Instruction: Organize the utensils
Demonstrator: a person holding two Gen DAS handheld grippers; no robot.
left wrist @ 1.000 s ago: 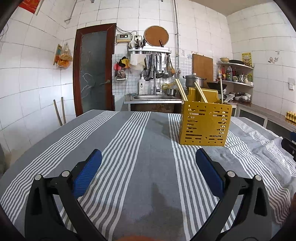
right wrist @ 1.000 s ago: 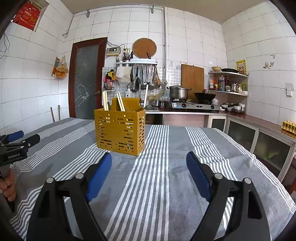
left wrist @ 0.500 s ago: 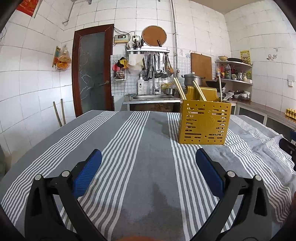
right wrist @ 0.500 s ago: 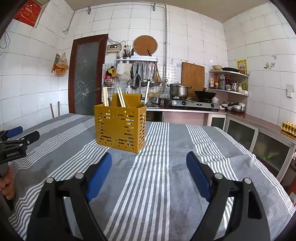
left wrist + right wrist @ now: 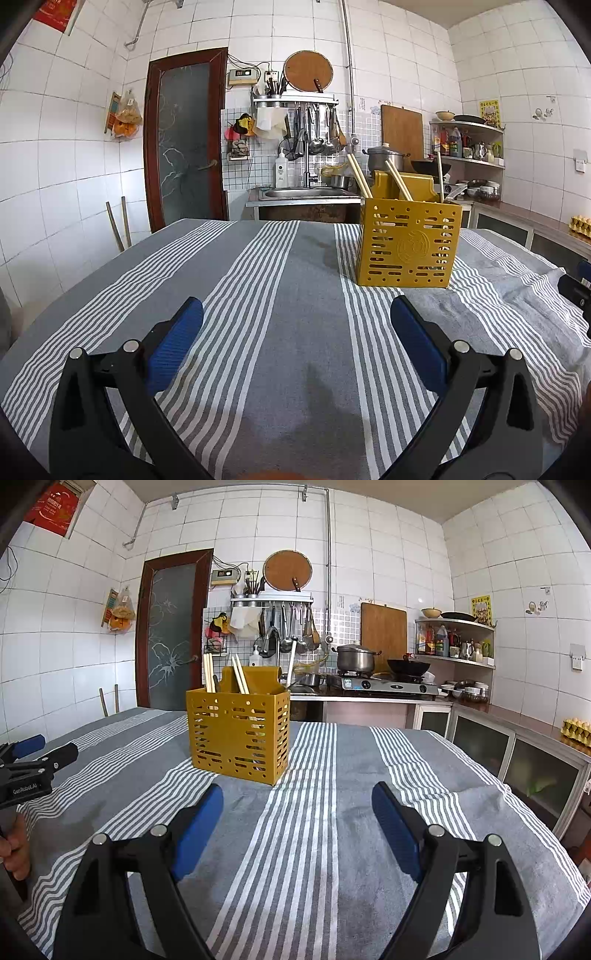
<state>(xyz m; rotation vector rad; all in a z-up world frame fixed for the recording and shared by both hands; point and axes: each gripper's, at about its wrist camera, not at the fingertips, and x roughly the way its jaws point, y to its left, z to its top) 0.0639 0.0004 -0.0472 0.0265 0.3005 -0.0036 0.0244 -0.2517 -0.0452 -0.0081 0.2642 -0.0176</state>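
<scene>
Chopsticks stand upright in the holder (nothing loose on the cloth), at eleven o'clock from the nearer, released right claw; left claw released too.

Chopsticks in holder; holder on tablecloth, before counter.

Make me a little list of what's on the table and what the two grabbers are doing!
table cover: grey striped cloth
holder: yellow slotted box, upright on the cloth
inside holder: chopsticks sticking up, some leaning
left gripper: open, empty, above the cloth, holder ahead to its right
right gripper: open, empty, above the cloth, holder ahead to its left
loose utensils on cloth: none seen
</scene>
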